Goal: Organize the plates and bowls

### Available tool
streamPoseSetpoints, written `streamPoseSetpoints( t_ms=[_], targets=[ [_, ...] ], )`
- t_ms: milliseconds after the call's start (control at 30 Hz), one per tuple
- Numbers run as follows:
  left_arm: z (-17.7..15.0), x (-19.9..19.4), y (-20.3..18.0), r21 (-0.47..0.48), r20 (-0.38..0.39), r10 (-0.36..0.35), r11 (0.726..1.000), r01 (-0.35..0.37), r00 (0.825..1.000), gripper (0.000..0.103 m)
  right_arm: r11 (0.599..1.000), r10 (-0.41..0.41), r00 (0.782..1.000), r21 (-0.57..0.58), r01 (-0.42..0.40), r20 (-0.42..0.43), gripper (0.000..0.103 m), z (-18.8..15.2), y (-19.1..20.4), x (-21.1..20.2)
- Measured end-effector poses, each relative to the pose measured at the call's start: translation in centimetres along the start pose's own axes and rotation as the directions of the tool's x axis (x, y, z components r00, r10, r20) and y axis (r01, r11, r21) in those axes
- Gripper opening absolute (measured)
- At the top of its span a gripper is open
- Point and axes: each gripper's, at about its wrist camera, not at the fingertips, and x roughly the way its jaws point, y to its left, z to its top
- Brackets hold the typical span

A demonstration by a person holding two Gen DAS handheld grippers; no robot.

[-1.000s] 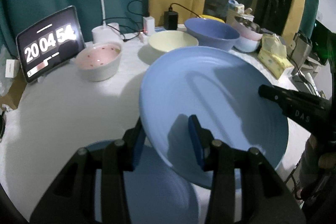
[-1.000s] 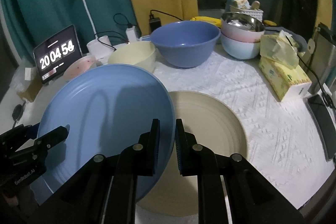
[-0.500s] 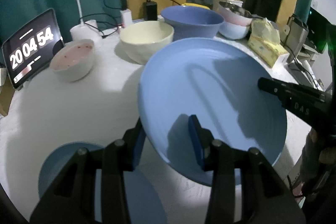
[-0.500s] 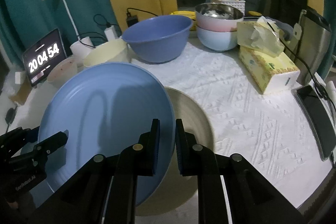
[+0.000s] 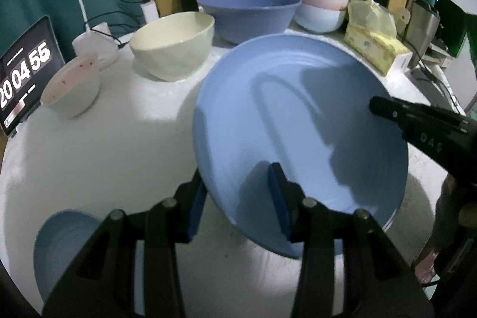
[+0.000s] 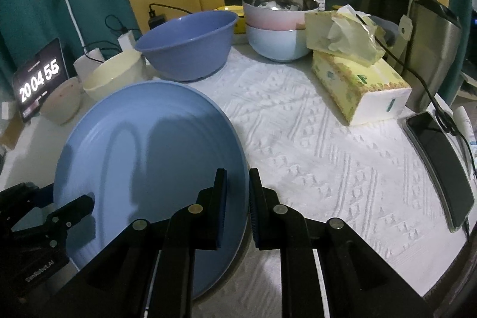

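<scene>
The large blue plate (image 6: 143, 151) looks like smooth matt plastic with faint concentric ridges. The tablecloth (image 6: 328, 157) is white cloth with a raised, embossed pattern. The topmost stacked bowl (image 6: 280, 3) has a shiny metal lining. The big blue bowl (image 5: 249, 11) and cream bowl (image 5: 174, 43) appear smooth with a soft sheen. The tissue box (image 6: 357, 85) is printed card, with crinkled paper on top. The phone (image 6: 441, 166) has a glossy dark face.
</scene>
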Motion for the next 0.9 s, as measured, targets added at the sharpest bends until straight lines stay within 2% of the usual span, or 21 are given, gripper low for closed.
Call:
streamPoseSetpoints(
  t_ms=[133, 267, 533, 667, 900],
  targets=[
    [0.1, 0.4, -0.4, 0.025, -0.01, 0.02, 0.999, -0.02, 1.0, 0.046, 1.0, -0.006, 1.0, -0.005, 0.006, 0.004, 0.016, 0.1, 0.0, 0.2],
    [-0.2, 0.9, -0.2, 0.024, -0.04, 0.008, 1.0, -0.007, 0.999, 0.047, 1.0, -0.011, 1.0, -0.003, 0.011, 0.0, 0.016, 0.2, -0.1, 0.1],
    [-0.5, 0.4, 0.1, 0.03, -0.027, -0.001, 1.0, 0.002, 1.0, 0.047, 0.999, -0.038, 0.999, -0.014, 0.038, -0.016, 0.019, -0.4, 0.0, 0.1],
    [-0.5, -0.3, 0.6, 0.015, -0.004, -0.003, 1.0, 0.004, 1.0, 0.048, 0.998, -0.053, 0.998, -0.02, 0.053, -0.016, 0.031, -0.6, 0.3, -0.1],
    [-0.7, -2.1, 1.5, 0.003, 0.055, 0.002, 1.0, -0.002, 0.998, 0.048, 0.995, -0.092, 0.996, -0.028, 0.092, 0.001, 0.033, -0.7, 0.7, -1.3]
  ],
)
